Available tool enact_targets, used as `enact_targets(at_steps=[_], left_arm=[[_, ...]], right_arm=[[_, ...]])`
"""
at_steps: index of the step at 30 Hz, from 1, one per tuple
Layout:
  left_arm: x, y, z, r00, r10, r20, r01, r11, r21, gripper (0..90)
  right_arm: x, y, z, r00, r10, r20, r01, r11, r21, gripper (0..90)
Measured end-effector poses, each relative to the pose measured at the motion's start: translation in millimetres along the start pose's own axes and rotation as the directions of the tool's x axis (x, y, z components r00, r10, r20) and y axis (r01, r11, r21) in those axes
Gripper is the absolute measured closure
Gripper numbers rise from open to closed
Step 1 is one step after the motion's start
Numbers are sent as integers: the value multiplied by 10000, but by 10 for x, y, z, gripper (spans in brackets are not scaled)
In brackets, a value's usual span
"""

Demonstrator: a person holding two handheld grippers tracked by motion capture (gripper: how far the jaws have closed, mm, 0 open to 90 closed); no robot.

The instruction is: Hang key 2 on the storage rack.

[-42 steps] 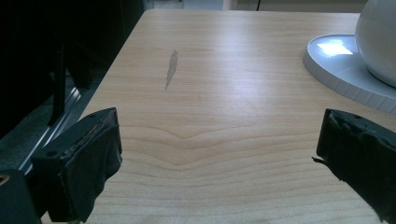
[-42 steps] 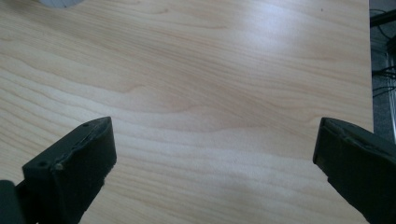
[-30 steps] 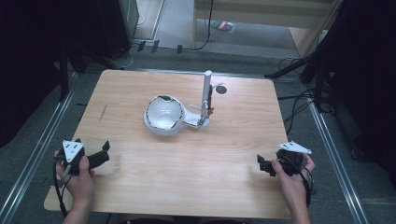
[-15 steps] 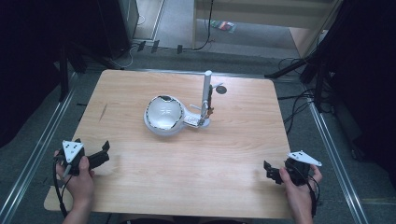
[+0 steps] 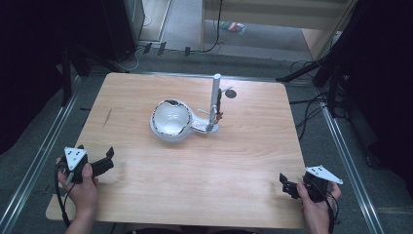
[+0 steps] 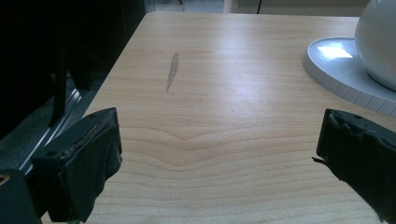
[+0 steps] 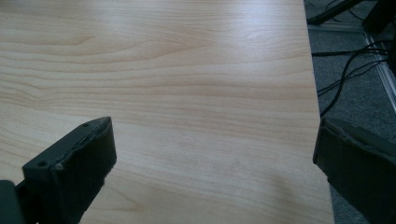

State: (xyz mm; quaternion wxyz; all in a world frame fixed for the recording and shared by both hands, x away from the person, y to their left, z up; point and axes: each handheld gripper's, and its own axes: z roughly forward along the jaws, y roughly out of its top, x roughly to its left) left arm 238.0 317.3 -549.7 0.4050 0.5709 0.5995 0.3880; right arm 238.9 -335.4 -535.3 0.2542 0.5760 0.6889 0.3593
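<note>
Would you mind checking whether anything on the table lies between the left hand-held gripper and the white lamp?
Nothing visible does. The left hand-held gripper sits near the table's front left corner with its jaws open, and only bare wood lies between it and the lamp at the middle. A grey smudge on the wood lies off to the left.

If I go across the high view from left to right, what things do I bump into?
Left claw → white bowl → upright post → right claw.

Parted tongs (image 6: 217, 172) over wooden table (image 6: 224, 93)
</note>
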Motion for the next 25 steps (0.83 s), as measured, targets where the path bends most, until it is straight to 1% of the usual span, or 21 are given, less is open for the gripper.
enact_targets(at_steps=[3,6,8,11,12,13,15,17,19,24,25], left_arm=[[-3,0,0,10000,24,-5,-24,10000,-2,2],[-7,0,-2,10000,56,-2,-56,10000,11,2],[-10,-1,-2,10000,94,-14,-94,10000,12,2],[-12,-1,-2,9999,107,-15,-107,9999,19,2],[-11,0,-2,9999,107,-16,-107,9999,25,2],[-11,-1,-2,9999,102,-8,-102,9999,28,2],[-11,-1,-1,10000,99,1,-99,9999,34,2],[-17,1,-1,9999,118,0,-118,9999,67,2],[-20,-1,0,9999,157,0,-157,9999,47,2],[-17,2,5,10000,76,4,-76,9999,121,2],[-17,2,5,10000,76,4,-76,9999,121,2]], right_arm=[[-21,-40,-30,9999,107,31,-107,9999,-101,0],[-24,-85,-57,9999,102,70,-100,9996,-253,0],[-24,-113,-86,9999,49,104,-44,9987,-503,0],[-36,-144,-124,10000,89,16,-87,9960,-892,0],[-31,-157,-132,9998,196,-14,-197,9957,-903,0],[-38,-175,-131,9999,150,-57,-155,9946,-1023,0],[-53,-208,-134,9994,278,-197,-300,9923,-1200,0],[-88,-220,-150,9978,577,-331,-620,9869,-1489,0],[-95,-230,-155,9970,696,-347,-744,9834,-1656,0],[-48,-244,-154,9988,470,-121,-484,9850,-1658,0],[-44,-244,-155,9989,463,-101,-474,9849,-1663,12]])
